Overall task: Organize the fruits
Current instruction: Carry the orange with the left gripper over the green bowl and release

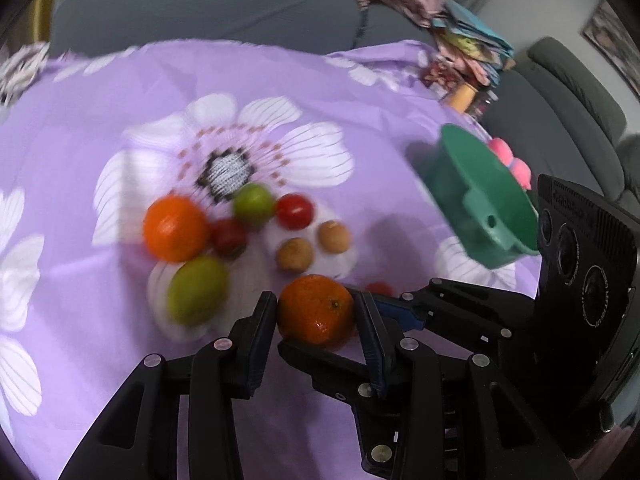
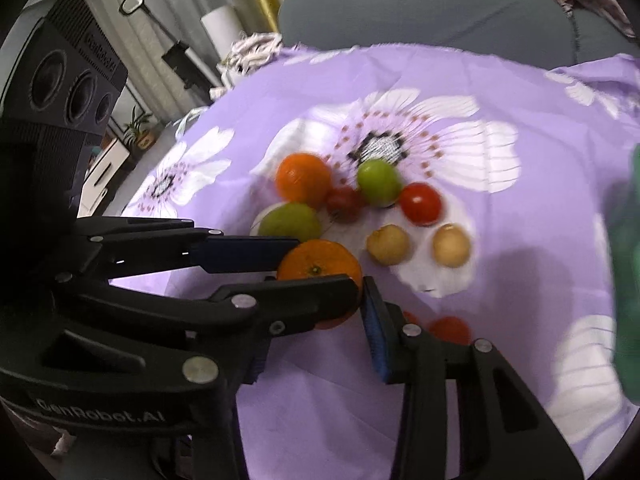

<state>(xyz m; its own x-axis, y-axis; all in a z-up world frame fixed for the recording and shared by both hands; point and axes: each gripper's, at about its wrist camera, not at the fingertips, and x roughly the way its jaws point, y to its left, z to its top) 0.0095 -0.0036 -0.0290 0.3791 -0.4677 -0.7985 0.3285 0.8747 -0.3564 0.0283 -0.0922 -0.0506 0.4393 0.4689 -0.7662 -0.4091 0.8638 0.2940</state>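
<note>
Left wrist view: my left gripper has its jaws narrowed onto the small round orange mandarin, pads pressing both sides. It sits low over the purple flower-print cloth, nearest me, w/ the other fruit behind it: a bigger orange, two green limes, red tomatoes. The right gripper comes in from the right, crosswise on the same mandarin. Green plastic bowl far right.

Right wrist view: right jaws narrow too, one pad against the mandarin's edge; other finger hidden behind the left gripper.
</note>
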